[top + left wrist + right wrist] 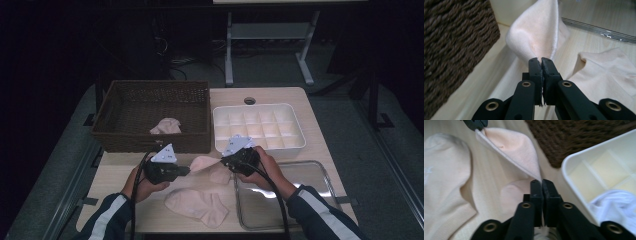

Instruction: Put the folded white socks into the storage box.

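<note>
A pale pink sock [206, 163] hangs stretched between my two grippers, just above the wooden table [280, 96]. My left gripper [188, 170] is shut on its left edge; in the left gripper view the jaws [541, 60] pinch the sock [536, 32] at its hem. My right gripper [223, 161] is shut on the opposite end, and the right gripper view has its tips [541, 181] clamped on the sock's [514, 147] corner. A second pink sock [197, 202] lies flat on the table below, also in the left gripper view [604, 72] and the right gripper view [444, 182].
A brown wicker basket [125, 135] at the back left holds another pink sock [166, 126]. A white divided tray [300, 142] stands to its right, with a white cloth [614, 202] in one cell. A clear tray [320, 170] lies under my right forearm.
</note>
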`<action>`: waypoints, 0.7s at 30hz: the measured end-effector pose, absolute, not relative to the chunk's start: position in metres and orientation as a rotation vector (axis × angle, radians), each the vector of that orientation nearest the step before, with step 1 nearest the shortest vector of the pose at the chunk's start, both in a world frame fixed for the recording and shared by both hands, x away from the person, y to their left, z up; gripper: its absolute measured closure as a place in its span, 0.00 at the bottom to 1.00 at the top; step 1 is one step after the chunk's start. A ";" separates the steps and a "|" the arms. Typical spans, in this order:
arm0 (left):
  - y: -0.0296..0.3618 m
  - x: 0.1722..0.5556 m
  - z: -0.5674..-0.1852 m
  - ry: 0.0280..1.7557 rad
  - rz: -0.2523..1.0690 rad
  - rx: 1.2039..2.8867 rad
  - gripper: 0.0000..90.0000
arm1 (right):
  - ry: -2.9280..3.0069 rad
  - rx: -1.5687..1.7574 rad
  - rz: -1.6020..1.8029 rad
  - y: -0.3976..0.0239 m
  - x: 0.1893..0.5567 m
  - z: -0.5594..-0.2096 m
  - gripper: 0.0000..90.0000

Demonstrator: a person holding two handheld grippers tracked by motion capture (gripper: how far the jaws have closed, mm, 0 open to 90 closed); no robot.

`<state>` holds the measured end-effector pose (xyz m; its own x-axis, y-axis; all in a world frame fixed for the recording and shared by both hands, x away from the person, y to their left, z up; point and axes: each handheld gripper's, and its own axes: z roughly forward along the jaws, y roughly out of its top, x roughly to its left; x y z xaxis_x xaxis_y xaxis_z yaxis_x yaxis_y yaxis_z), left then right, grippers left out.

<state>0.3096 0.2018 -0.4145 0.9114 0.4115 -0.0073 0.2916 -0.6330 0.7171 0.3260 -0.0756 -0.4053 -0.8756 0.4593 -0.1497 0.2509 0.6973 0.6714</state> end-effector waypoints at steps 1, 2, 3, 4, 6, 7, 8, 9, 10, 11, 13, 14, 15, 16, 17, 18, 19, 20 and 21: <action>0.204 0.308 -0.415 0.509 0.196 2.296 0.97 | 2.634 0.554 0.944 -0.069 0.330 -0.414 0.99; 0.206 0.305 -0.416 0.527 0.185 2.296 0.97 | 2.642 0.556 0.935 -0.067 0.332 -0.418 0.99; 0.208 0.303 -0.416 0.527 0.180 2.302 0.97 | 2.656 0.558 0.922 -0.064 0.334 -0.422 0.99; 0.208 0.303 -0.416 0.527 0.180 2.302 0.97 | 2.655 0.552 0.912 -0.061 0.336 -0.425 0.99; 0.212 0.300 -0.416 0.522 0.180 2.321 0.96 | 2.665 0.555 0.911 -0.056 0.340 -0.430 0.98; 0.213 0.298 -0.417 0.520 0.176 2.317 0.96 | 2.665 0.555 0.911 -0.056 0.340 -0.430 0.98; 0.215 0.296 -0.417 0.520 0.170 2.307 0.94 | 2.671 0.562 0.915 -0.053 0.341 -0.432 0.99; 0.217 0.295 -0.416 0.515 0.175 2.298 0.87 | 2.696 0.561 0.899 -0.046 0.343 -0.438 0.99; 0.220 0.293 -0.416 0.526 0.179 2.277 0.83 | 2.700 0.566 0.887 -0.044 0.344 -0.441 0.99; 0.221 0.292 -0.416 0.529 0.187 2.269 0.81 | 2.705 0.560 0.876 -0.042 0.346 -0.443 0.99; 0.220 0.290 -0.416 0.504 0.194 2.272 0.72 | 2.721 0.561 0.879 -0.040 0.349 -0.447 0.99; 0.219 0.290 -0.416 0.500 0.208 2.281 0.65 | 2.725 0.562 0.880 -0.039 0.350 -0.448 0.99; 0.216 0.290 -0.416 0.496 0.217 2.288 0.62 | 2.721 0.542 0.865 -0.039 0.352 -0.449 0.99; 0.214 0.290 -0.417 0.480 0.206 2.290 0.60 | 2.730 0.542 0.860 -0.038 0.353 -0.450 0.98; 0.210 0.291 -0.419 0.468 0.197 2.293 0.59 | 2.727 0.555 0.862 -0.036 0.353 -0.451 0.98; 0.210 0.291 -0.419 0.468 0.197 2.293 0.57 | 2.727 0.555 0.862 -0.036 0.353 -0.451 0.98; 0.206 0.291 -0.420 0.459 0.204 2.305 0.56 | 2.722 0.547 0.846 -0.036 0.357 -0.453 0.96; 0.201 0.293 -0.422 0.449 0.202 2.319 0.56 | 2.720 0.562 0.852 -0.035 0.357 -0.454 0.95; 0.193 0.297 -0.427 0.432 0.183 2.334 0.56 | 2.713 0.556 0.851 -0.035 0.358 -0.454 0.94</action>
<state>0.2970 0.1927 -0.4273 0.9330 0.3597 0.0048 0.2539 -0.6677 0.6998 0.3576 -0.0346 -0.4540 -0.8975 0.4255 -0.1156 0.2832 0.7572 0.5885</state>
